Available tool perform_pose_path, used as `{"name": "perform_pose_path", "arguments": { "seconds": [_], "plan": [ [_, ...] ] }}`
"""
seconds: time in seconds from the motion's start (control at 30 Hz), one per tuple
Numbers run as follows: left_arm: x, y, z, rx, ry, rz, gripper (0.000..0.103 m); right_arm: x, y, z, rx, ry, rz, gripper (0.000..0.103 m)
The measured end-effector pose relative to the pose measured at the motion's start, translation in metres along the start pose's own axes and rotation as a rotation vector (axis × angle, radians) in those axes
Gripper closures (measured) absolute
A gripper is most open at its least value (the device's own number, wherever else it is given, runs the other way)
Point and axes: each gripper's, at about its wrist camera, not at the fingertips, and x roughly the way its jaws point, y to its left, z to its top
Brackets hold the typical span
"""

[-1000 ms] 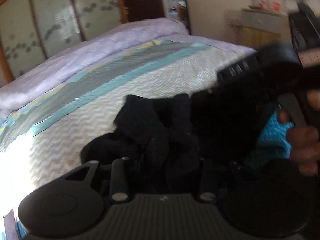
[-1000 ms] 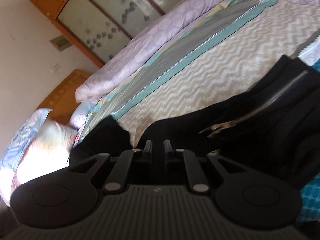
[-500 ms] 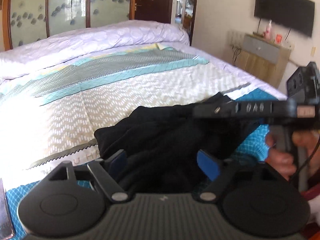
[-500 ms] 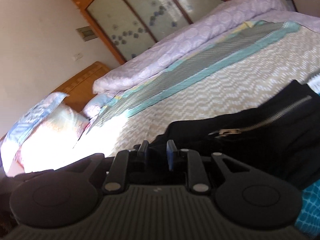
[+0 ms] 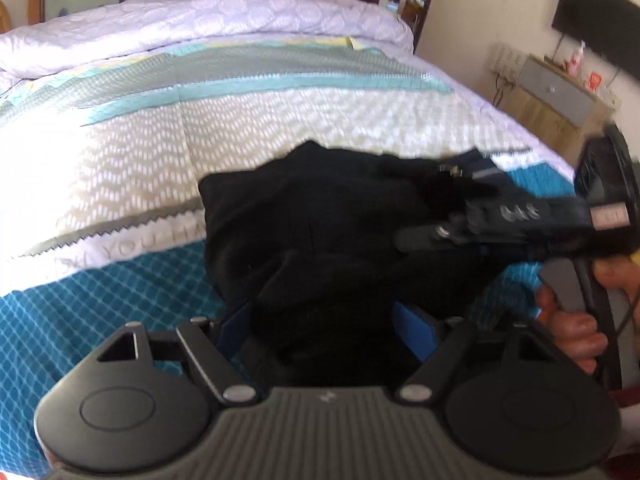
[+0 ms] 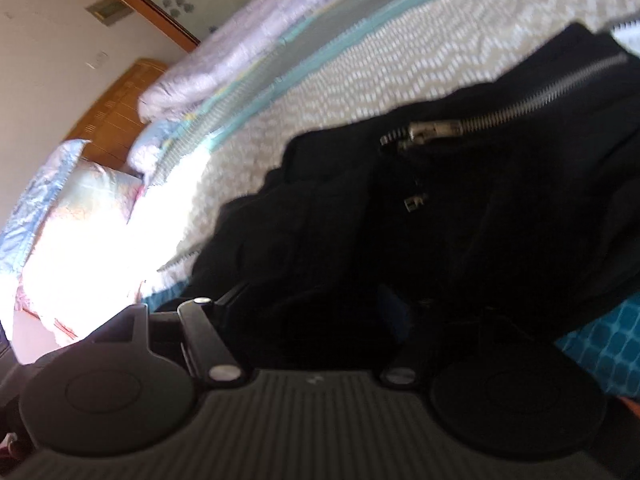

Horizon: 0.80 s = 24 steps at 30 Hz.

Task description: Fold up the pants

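The black pants (image 5: 320,216) lie bunched in a heap on the bed near its front edge. In the right wrist view the pants (image 6: 480,200) fill the middle, with a metal zipper (image 6: 500,116) showing. My left gripper (image 5: 326,328) is open, its blue-padded fingers spread either side of a fold of black cloth. My right gripper (image 6: 316,316) is open too, its fingers wide apart and mostly hidden in dark cloth. It also shows in the left wrist view (image 5: 412,238), lying over the right side of the heap, held by a hand.
The bed has a patterned quilt (image 5: 120,160) with a blue section at the front and a rolled lilac duvet (image 5: 200,20) at the back. Pillows (image 6: 60,184) and a wooden headboard are at the left. A cabinet (image 5: 556,96) stands beyond the bed's right side.
My left gripper opened about half a second ago and has moved lower and closer over the heap. My right gripper has gone from shut to open. The pants lie lower on the bed.
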Motion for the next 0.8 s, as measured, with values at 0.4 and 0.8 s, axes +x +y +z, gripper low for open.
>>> {"name": "perform_pose_path", "arguments": {
  "seconds": [0.4, 0.8],
  "plan": [
    [-0.017, 0.006, 0.019, -0.071, -0.15, 0.157, 0.025, -0.04, 0.098, 0.041, -0.505, -0.291, 0.29, 0.08],
    [-0.017, 0.022, 0.008, -0.089, -0.068, 0.094, 0.023, -0.058, 0.002, 0.018, -0.286, -0.248, 0.064, 0.058]
  ]
}}
